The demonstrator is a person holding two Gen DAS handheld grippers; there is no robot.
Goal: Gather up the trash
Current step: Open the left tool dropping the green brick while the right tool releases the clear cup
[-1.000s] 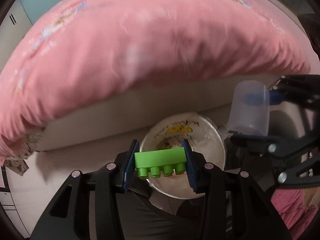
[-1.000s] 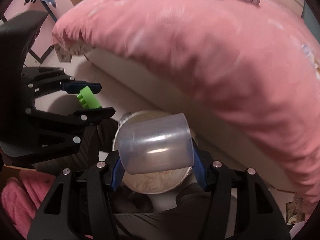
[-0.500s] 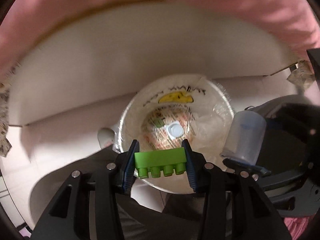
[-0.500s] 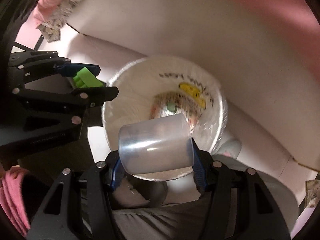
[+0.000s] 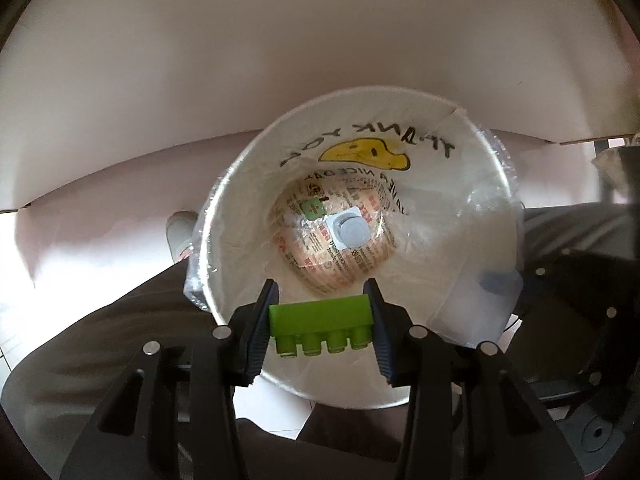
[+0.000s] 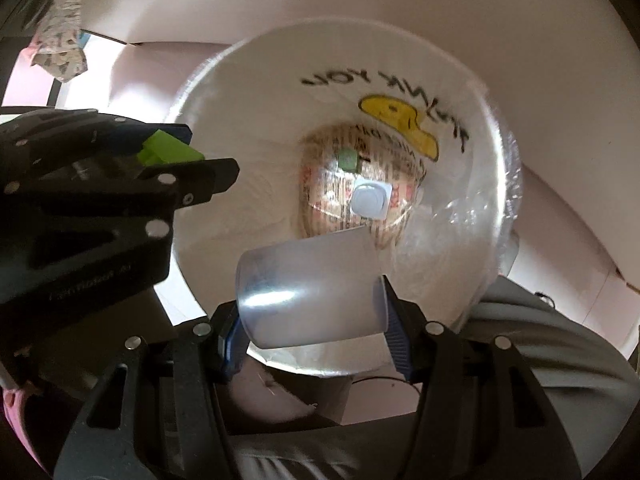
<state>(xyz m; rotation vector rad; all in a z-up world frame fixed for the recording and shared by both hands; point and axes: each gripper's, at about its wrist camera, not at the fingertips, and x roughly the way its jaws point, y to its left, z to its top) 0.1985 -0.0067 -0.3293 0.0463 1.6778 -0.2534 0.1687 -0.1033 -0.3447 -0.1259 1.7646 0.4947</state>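
My left gripper [image 5: 320, 328] is shut on a green toy brick [image 5: 321, 322] and holds it over the near rim of a white trash bin [image 5: 240, 184] lined with a printed plastic bag. The brick also shows in the right wrist view [image 6: 168, 150]. My right gripper [image 6: 312, 336] is shut on a clear plastic cup [image 6: 310, 292], lying sideways between the fingers, above the bin's [image 6: 224, 68] near rim. A small white blister pack [image 5: 350, 230] lies at the bin's bottom; it also shows in the right wrist view [image 6: 370, 200].
A white bed base [image 5: 320, 60] stands right behind the bin. A person's legs in dark trousers [image 5: 100, 340] are below the grippers. A patterned cloth corner [image 6: 60, 48] hangs at the upper left in the right wrist view.
Both grippers have tilted downward and moved closer over the bin, each still holding its item. The pink bedcover has left the view and the bin's inside now fills the frames.
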